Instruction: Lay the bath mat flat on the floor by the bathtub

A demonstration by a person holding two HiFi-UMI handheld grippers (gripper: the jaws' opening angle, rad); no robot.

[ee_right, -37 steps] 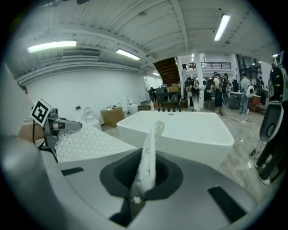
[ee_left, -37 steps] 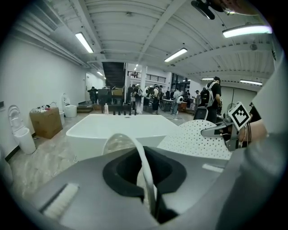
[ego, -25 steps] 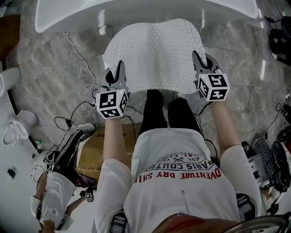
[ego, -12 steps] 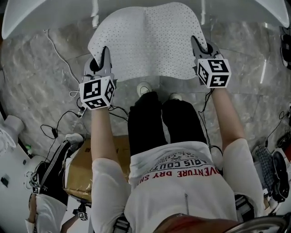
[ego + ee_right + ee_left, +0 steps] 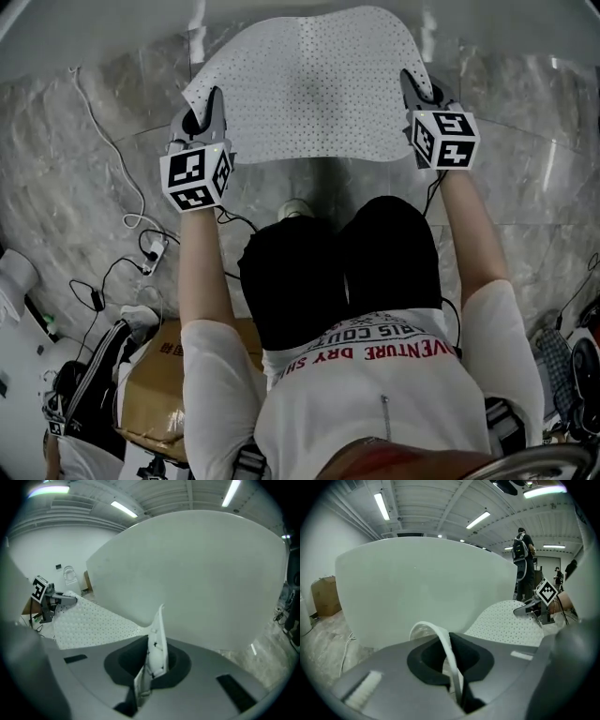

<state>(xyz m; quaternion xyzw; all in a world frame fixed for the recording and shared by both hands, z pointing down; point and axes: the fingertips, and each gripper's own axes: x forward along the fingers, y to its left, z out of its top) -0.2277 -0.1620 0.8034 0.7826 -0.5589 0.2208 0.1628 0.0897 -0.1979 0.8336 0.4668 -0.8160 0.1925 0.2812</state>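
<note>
A white perforated bath mat (image 5: 309, 89) hangs spread between my two grippers, above the marble floor and close to the white bathtub (image 5: 426, 592). My left gripper (image 5: 208, 112) is shut on the mat's near left corner; the mat's edge (image 5: 443, 644) curls up out of its jaws. On the near right corner my right gripper (image 5: 419, 92) is shut, with the pinched mat edge (image 5: 157, 639) standing upright between its jaws. The far half of the mat sags toward the tub wall (image 5: 197, 578).
A white cable (image 5: 103, 122) and black cables with a power strip (image 5: 153, 251) trail over the marble floor (image 5: 84, 216) at the left. A cardboard box (image 5: 155, 384) sits behind my left side. My legs and a shoe (image 5: 295, 208) are just below the mat.
Both grippers have carried the mat forward toward the tub and spread a little wider apart. My body has leaned forward; the tub rim has slid out of the head view's top.
</note>
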